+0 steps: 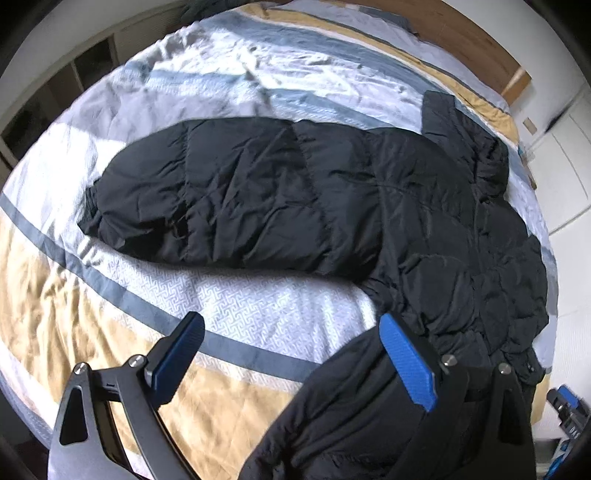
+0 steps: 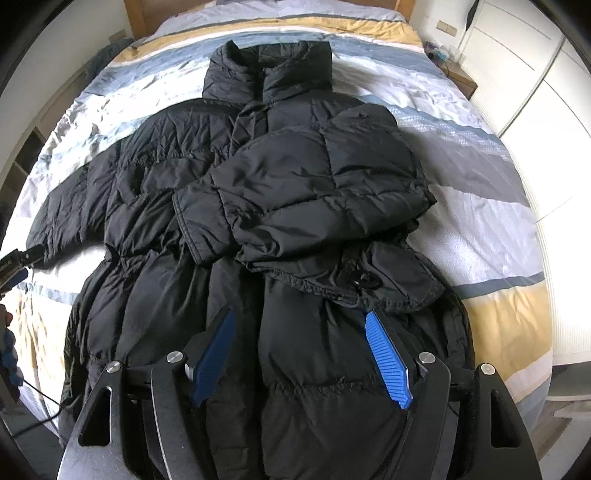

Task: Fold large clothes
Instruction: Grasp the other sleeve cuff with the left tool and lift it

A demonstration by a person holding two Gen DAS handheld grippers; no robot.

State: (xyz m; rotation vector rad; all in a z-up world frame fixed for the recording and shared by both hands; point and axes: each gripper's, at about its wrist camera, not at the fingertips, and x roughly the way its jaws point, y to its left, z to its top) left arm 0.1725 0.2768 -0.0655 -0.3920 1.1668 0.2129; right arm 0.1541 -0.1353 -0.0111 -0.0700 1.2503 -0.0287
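Observation:
A black puffer jacket (image 2: 280,192) lies front up on the bed, collar towards the headboard. Its right sleeve (image 2: 317,173) is folded across the chest. Its left sleeve (image 1: 221,192) lies stretched out sideways on the cover. My left gripper (image 1: 291,328) is open and empty above the bed cover, beside the jacket's lower left edge; its right finger (image 1: 406,358) lies against the hem. My right gripper (image 2: 299,328) is open and empty just above the jacket's lower body, near the hem cord toggle (image 2: 364,278).
The bed (image 2: 491,236) has a striped cover in white, grey, blue and mustard. A wooden headboard (image 1: 472,33) stands at the far end. White wardrobe doors (image 2: 535,74) and a small bedside shelf (image 2: 458,77) are at the right. Open shelving (image 1: 44,99) is at the left.

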